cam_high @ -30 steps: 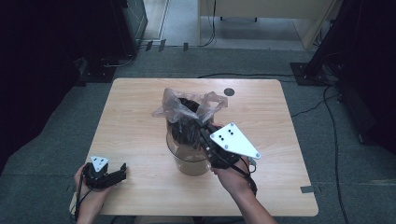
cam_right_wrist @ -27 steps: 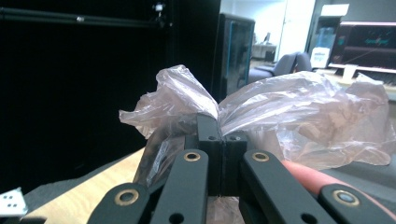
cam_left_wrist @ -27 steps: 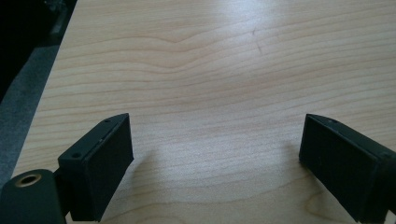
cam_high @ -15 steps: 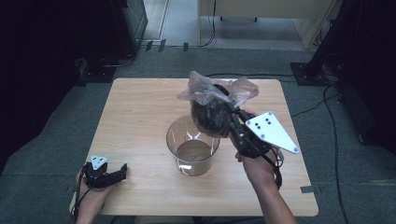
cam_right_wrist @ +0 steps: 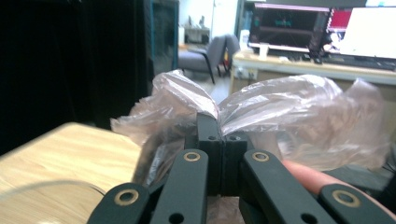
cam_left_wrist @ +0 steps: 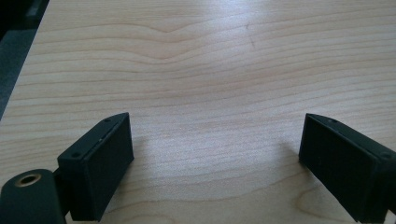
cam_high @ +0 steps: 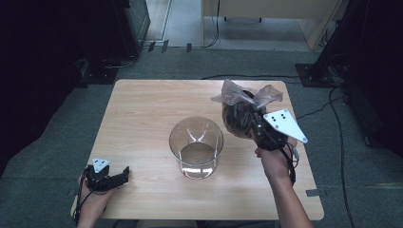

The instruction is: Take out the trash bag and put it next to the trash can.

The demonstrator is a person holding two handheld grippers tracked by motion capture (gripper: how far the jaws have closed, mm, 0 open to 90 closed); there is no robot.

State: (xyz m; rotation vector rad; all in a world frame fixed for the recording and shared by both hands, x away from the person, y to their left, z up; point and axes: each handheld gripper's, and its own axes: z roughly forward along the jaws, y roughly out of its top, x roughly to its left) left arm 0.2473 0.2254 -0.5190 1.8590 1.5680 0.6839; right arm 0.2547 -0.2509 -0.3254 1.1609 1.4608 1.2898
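From the high view, your right hand-held gripper (cam_high: 252, 124) is lifted over the desk (cam_high: 142, 114) at about 3 o'clock from the clear glass bowl (cam_high: 196, 147), pinching a crumpled plastic bag (cam_high: 237, 102) with something dark inside; the bag hangs in the air just beside the bowl's rim, not in it. Your left hand-held gripper (cam_high: 119, 175) rests on the desk at 7 o'clock, near the front edge, well apart from the bowl.

In the left gripper view, your jaws stand spread wide over bare wood grain, nothing between them.

In the right gripper view, your jaws are pressed together on the gathered neck of the plastic bag (cam_right_wrist: 289, 116), which billows out at 10 and 2 o'clock; the bowl's rim (cam_right_wrist: 51, 184) curves at 8 o'clock
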